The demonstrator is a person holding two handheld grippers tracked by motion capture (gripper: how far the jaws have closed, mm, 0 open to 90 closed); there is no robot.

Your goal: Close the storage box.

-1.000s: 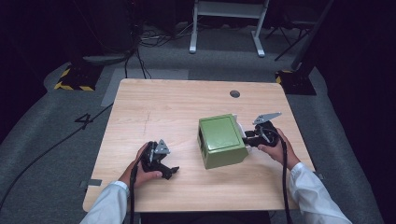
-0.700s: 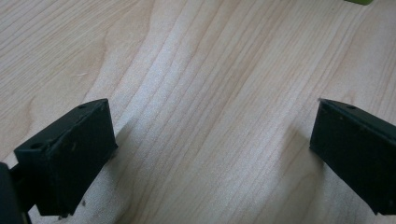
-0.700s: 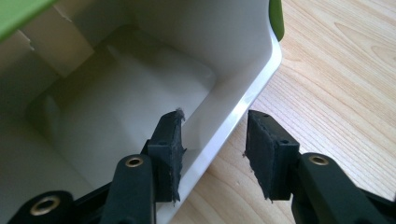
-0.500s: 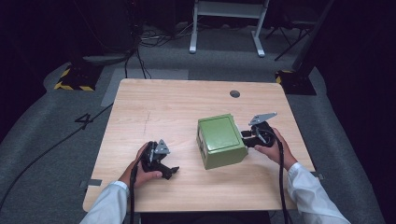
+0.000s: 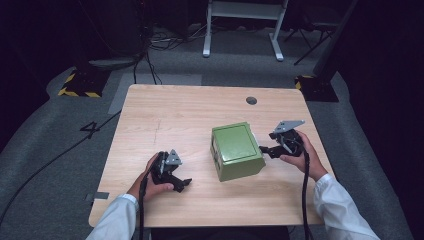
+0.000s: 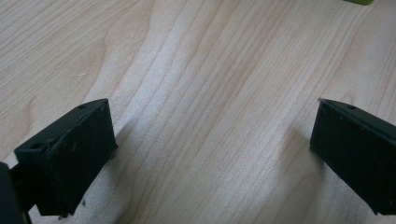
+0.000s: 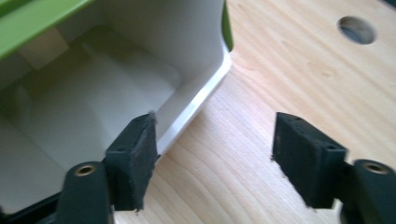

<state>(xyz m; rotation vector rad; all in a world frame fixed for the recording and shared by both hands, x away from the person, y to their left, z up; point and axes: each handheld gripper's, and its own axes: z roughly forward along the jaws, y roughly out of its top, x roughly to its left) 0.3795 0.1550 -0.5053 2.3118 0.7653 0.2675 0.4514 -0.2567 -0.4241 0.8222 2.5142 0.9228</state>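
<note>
Wooden table [image 5: 165,117] bears green, white-lined box [image 5: 236,150].

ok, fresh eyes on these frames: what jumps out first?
The green box right of centre on the pale wooden table is the lone spot of colour. The right tongs sit at its right side, jaws open; the right gripper view shows a white hollow interior there. The left tongs lie open on bare wood near the front edge, and a round hole marks the far side.
</note>
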